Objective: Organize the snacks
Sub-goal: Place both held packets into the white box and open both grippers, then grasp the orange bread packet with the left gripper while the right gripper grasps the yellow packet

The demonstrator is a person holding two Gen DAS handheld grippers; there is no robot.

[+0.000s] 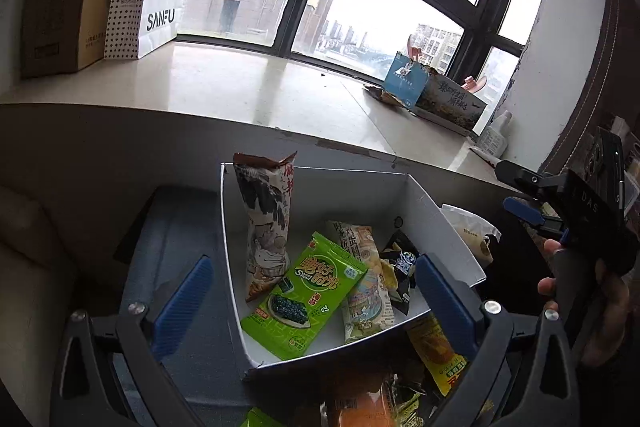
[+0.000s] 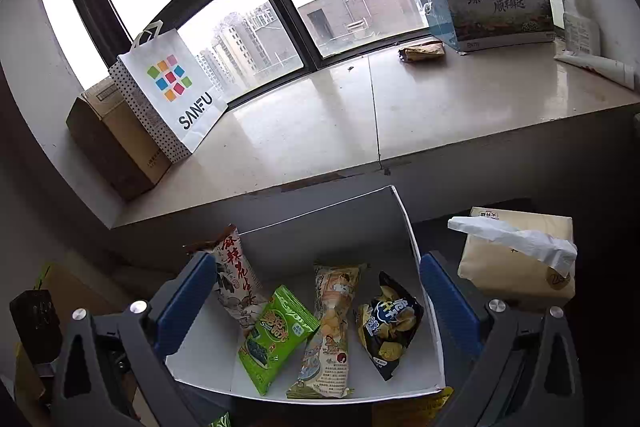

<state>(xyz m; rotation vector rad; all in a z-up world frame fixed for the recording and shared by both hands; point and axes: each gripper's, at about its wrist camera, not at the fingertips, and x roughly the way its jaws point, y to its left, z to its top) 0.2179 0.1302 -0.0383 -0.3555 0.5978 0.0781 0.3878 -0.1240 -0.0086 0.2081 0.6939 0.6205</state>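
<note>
A white open box [image 1: 436,223] [image 2: 404,223] holds several snack packs: a green seaweed pack [image 1: 306,297] [image 2: 276,337], a tall white peanut pack [image 1: 266,223] [image 2: 234,283] leaning on the left wall, a pale chip pack [image 1: 366,291] [image 2: 330,331] and a black chip pack [image 1: 402,273] [image 2: 390,325]. My left gripper [image 1: 314,297] is open and empty above the box. My right gripper [image 2: 316,307] is open and empty over the box; it also shows in the left wrist view [image 1: 516,191]. More loose snacks, a yellow pack [image 1: 438,351] and an orange pack [image 1: 360,403], lie in front of the box.
A tissue pack [image 2: 516,259] sits right of the box. A stone windowsill [image 2: 320,131] runs behind, with a SANFU paper bag [image 2: 172,91], a cardboard carton [image 2: 116,143] and a printed box [image 2: 496,15]. A blue-grey lid [image 1: 176,291] lies left of the box.
</note>
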